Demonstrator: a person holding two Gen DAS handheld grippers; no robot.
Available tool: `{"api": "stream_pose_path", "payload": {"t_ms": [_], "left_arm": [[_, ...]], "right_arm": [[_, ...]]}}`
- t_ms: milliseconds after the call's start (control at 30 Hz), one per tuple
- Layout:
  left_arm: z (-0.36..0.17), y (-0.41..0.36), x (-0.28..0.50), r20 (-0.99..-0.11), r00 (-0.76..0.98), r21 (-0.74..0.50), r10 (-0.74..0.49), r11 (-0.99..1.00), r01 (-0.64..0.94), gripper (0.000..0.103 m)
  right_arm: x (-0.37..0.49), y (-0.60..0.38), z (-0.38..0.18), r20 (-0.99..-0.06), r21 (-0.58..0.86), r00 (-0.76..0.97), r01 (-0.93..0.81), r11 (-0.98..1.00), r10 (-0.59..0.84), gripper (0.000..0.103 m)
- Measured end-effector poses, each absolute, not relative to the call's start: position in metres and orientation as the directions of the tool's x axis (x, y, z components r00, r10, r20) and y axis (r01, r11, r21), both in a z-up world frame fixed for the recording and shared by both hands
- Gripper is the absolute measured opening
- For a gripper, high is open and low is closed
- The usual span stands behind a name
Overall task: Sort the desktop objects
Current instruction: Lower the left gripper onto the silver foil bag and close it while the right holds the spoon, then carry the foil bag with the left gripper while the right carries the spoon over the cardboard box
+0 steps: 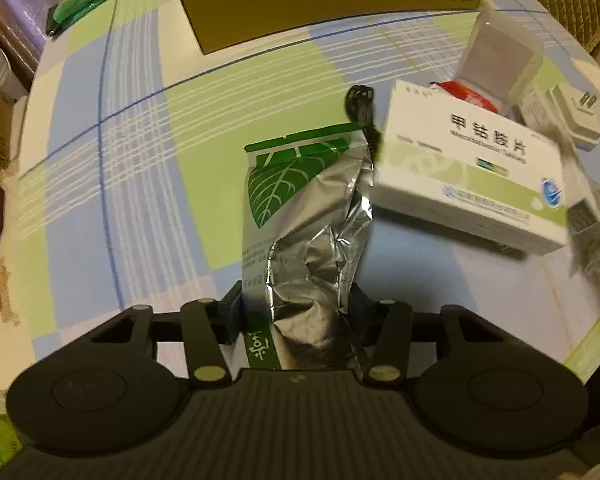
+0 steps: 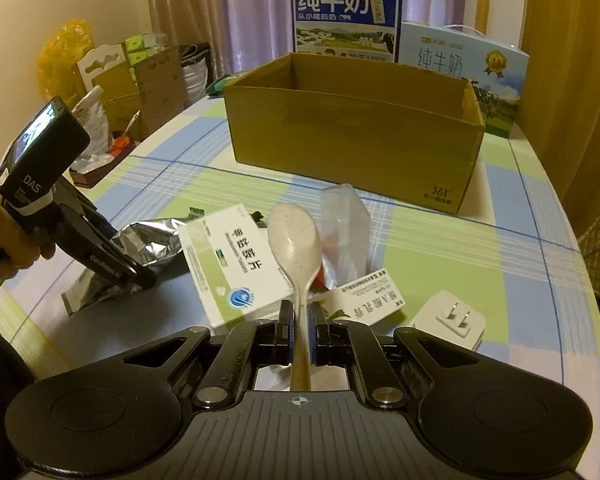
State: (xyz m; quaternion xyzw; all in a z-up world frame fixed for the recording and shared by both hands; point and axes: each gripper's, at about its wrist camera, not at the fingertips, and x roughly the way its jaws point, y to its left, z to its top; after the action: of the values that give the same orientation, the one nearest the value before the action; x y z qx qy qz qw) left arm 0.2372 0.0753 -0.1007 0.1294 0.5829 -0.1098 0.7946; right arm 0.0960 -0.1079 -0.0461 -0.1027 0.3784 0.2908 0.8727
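Spoon up in the right tongs, clamped by the handle, bowl pointing straight ahead along the fingers, clear of the table. And dead ahead of that bowl sits the open cardboard box, beyond the clutter, mouth facing up. So the spoon's long axis already lines up with the box; my read is the carry goes forward and over the near wall.

Over on the left, the left tongs are closed on a crumpled foil pouch with the green leaf print, its length running away along the fingers. From that side the box lies ahead too, a touch to the right, well apart across the checked cloth.

Between them sits the white medicine box, just beside the pouch, with the white plug adapter low right. Right hand looks nearer the box; I'd expect the spoon first.
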Motion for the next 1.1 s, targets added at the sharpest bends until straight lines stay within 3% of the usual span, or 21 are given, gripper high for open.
{"api": "stream_pose_path", "payload": {"t_ms": [467,1100], "left_arm": [[-0.057,0.091,0.221,-0.932,0.363,0.122,0.008,0.949,0.292,0.043],[-0.011,0.049,0.203,-0.912,0.406,0.074,-0.059,0.95,0.304,0.043]], "right_arm": [[0.094,-0.103,-0.031,-0.701,0.033,0.568,-0.578,0.815,0.431,0.003],[0.087,-0.117,-0.001,-0.671,0.031,0.601,-0.562,0.826,0.434,0.003]]}}
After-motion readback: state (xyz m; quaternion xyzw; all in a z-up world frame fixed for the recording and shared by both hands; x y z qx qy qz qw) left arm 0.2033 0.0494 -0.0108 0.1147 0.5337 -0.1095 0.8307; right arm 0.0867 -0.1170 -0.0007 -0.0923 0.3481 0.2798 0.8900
